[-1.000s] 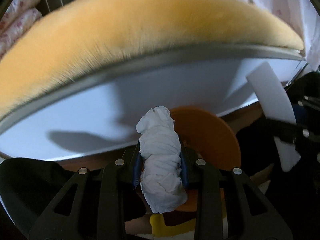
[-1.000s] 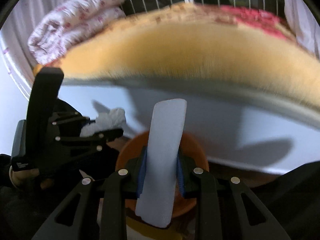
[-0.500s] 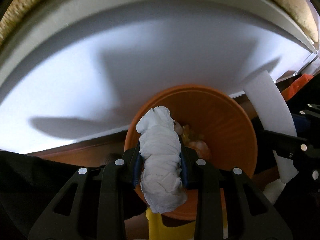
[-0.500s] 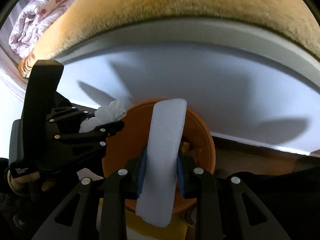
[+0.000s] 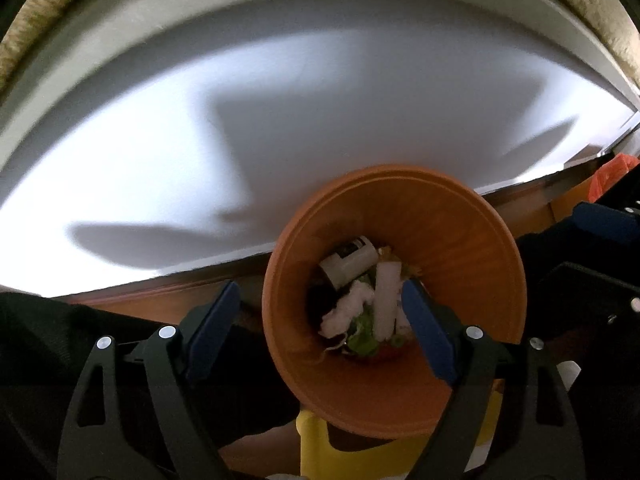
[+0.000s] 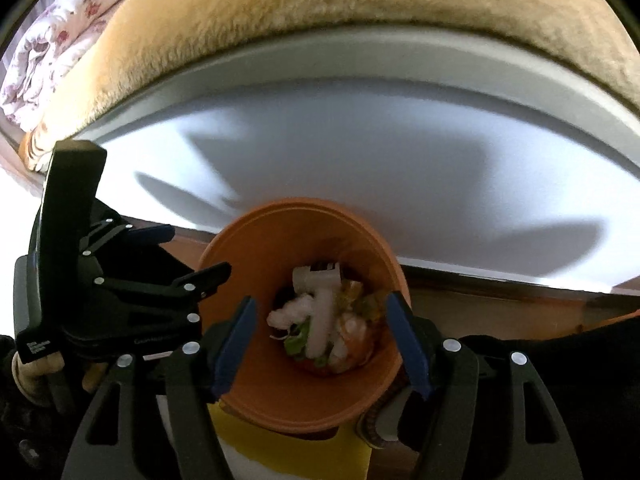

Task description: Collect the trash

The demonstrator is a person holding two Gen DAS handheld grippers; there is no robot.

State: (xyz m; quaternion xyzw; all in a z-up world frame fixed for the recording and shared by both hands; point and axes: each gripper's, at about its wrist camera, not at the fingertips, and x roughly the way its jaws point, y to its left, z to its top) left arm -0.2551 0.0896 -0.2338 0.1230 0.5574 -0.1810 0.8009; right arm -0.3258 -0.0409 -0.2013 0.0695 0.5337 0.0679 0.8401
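Both sets of jaws are standing released and empty, having just been opening: the left gripper (image 5: 320,328) and right gripper (image 6: 320,340) are hovering over the orange bin (image 6: 240,264), where the tissue (image 5: 348,312) and the white strip (image 5: 386,300) are now lying among a cup (image 5: 348,266) and food scraps. This drop is looking done; whether more trash is waiting elsewhere I cannot tell. The bin's rim is sitting close inside both jaws, with the bed's white side (image 5: 280,120) just beyond, so lifting straight up is looking like the clearest way out.
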